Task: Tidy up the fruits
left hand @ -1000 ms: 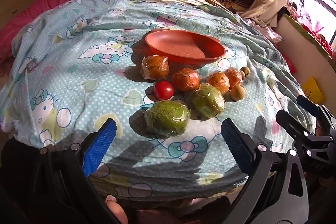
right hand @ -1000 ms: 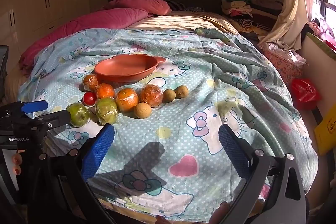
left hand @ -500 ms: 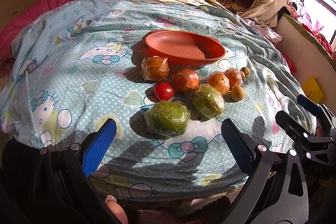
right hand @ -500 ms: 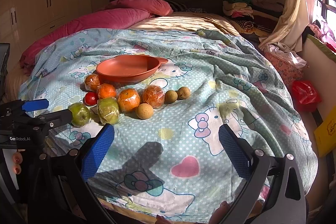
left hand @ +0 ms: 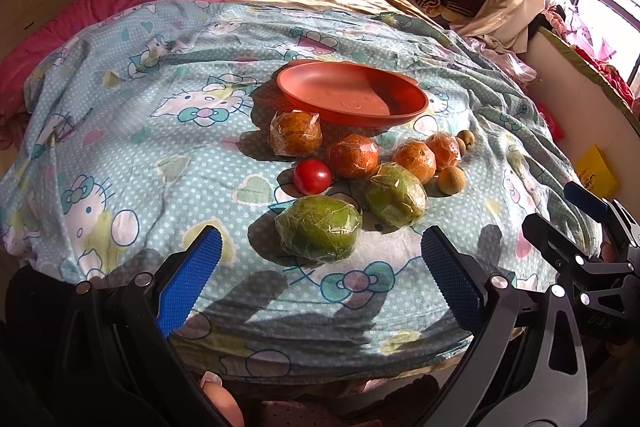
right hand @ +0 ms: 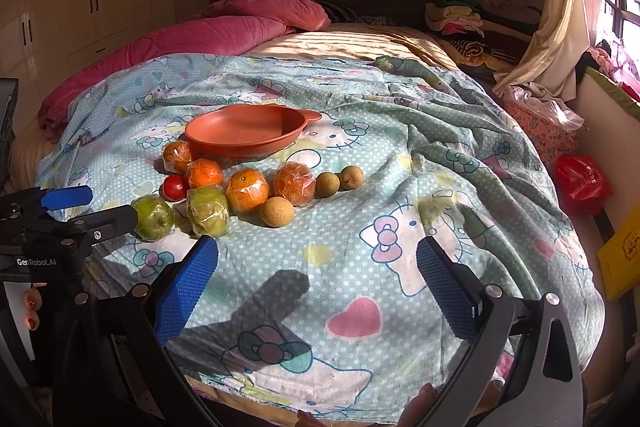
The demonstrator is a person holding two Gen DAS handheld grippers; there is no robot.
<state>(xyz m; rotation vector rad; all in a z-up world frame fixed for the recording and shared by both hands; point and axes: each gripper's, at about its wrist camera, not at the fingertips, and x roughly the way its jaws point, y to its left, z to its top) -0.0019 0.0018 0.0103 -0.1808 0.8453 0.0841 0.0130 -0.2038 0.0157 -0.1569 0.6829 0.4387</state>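
Note:
An empty orange-red plate (left hand: 352, 95) (right hand: 248, 129) lies on the bed's blue patterned cover. In front of it lie several plastic-wrapped oranges (left hand: 353, 155) (right hand: 247, 190), two wrapped green fruits (left hand: 319, 229) (left hand: 395, 194) (right hand: 153, 217), a red tomato (left hand: 312, 176) (right hand: 175, 187) and three small brown round fruits (right hand: 277, 211). My left gripper (left hand: 320, 271) is open and empty, just short of the nearer green fruit. My right gripper (right hand: 317, 275) is open and empty over bare cover, right of the fruits.
A pink quilt and pillow (right hand: 224, 27) lie at the head of the bed. Folded clothes (right hand: 460, 15) and a curtain are at the back right. A red bag (right hand: 582, 183) and yellow box (left hand: 596, 171) sit beside the bed on the right.
Both views have crept slightly forward and up toward the fruits. Nothing was taken or released.

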